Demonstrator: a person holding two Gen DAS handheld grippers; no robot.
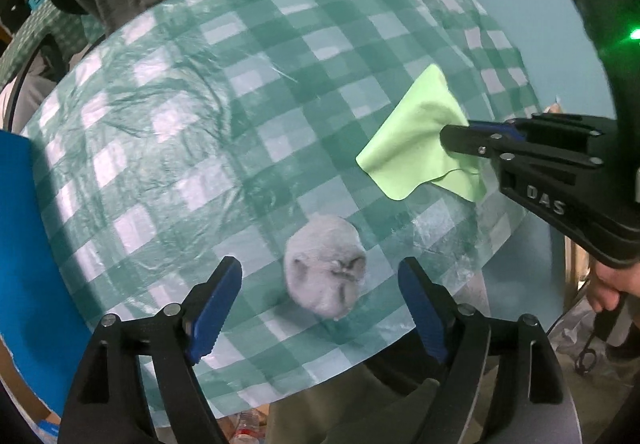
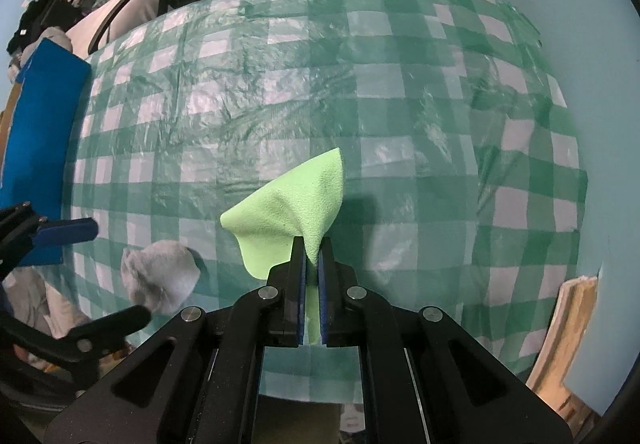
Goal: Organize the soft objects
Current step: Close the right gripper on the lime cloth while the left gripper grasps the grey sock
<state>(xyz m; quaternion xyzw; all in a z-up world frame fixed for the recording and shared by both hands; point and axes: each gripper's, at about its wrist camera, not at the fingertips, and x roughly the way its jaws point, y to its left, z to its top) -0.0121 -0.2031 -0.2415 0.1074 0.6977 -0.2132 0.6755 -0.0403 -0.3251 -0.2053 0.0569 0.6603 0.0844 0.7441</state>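
Right wrist view: we are pinching the limp green cloth (image 2: 292, 203) in our right gripper (image 2: 311, 264), lifting it off the checkered tablecloth (image 2: 400, 83). Our left gripper (image 1: 320, 308) is hanging wide apart over what looks like a balled grey sock (image 1: 326, 276); being soft, it is probably best squeezed across its middle.

Green cloth (image 2: 292, 203) between pinched fingers (image 2: 297, 284)

Both grippers are matte black with scissor-like linked arms, triangular cut-outs in the frames and round silver pivot screws. The left gripper (image 1: 320, 304), at the bottom of the left wrist view, has blue pads (image 1: 212, 314) with serrated edges. The right gripper (image 1: 450, 137), at the right of that view, bears raised letters "DAS" on its body; a green light glows above it. A hand (image 1: 610, 284) shows at the lower right, with a thin black cable below.
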